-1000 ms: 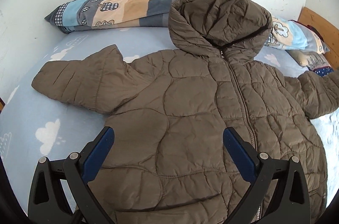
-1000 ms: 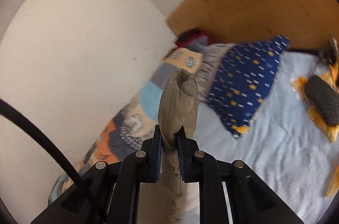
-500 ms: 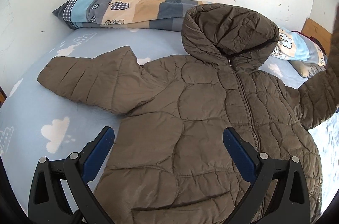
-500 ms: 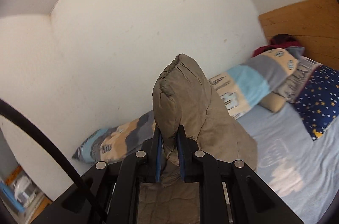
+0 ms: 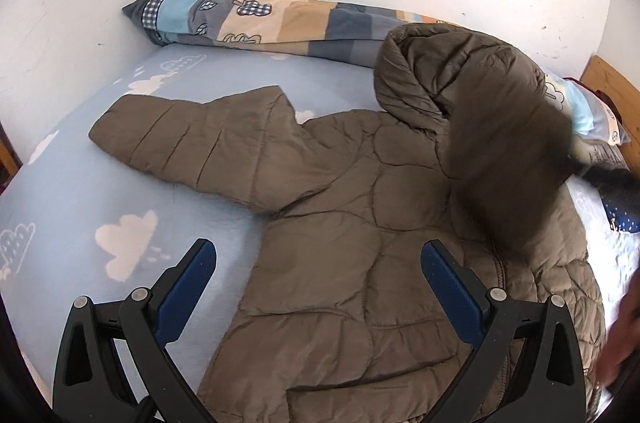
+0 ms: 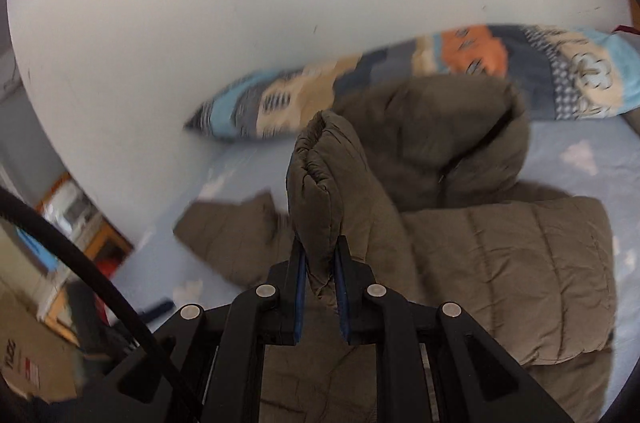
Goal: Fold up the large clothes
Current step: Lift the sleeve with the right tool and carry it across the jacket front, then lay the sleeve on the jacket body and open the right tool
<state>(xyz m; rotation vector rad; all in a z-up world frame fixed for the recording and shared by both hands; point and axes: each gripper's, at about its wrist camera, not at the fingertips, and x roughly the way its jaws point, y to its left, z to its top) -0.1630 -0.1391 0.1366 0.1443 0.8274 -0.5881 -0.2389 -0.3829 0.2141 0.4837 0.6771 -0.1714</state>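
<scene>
One jacket (image 5: pixel 360 243): brown, quilted, on bed (image 5: pixel 80 215)
Right tongs (image 6: pixel 320 263): pinching sleeve cuff (image 6: pixel 316 183)
Left tongs (image 5: pixel 318 287): spread, empty

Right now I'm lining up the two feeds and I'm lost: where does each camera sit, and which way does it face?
Left wrist: on the left gripper, jaws open, angled down over the jacket on the bed; a blurred hand at the right edge.
Right wrist: on the right gripper, shut on the sleeve cuff, facing the wall.
Shared: jacket, its hood, patchwork pillow, bed.
</scene>
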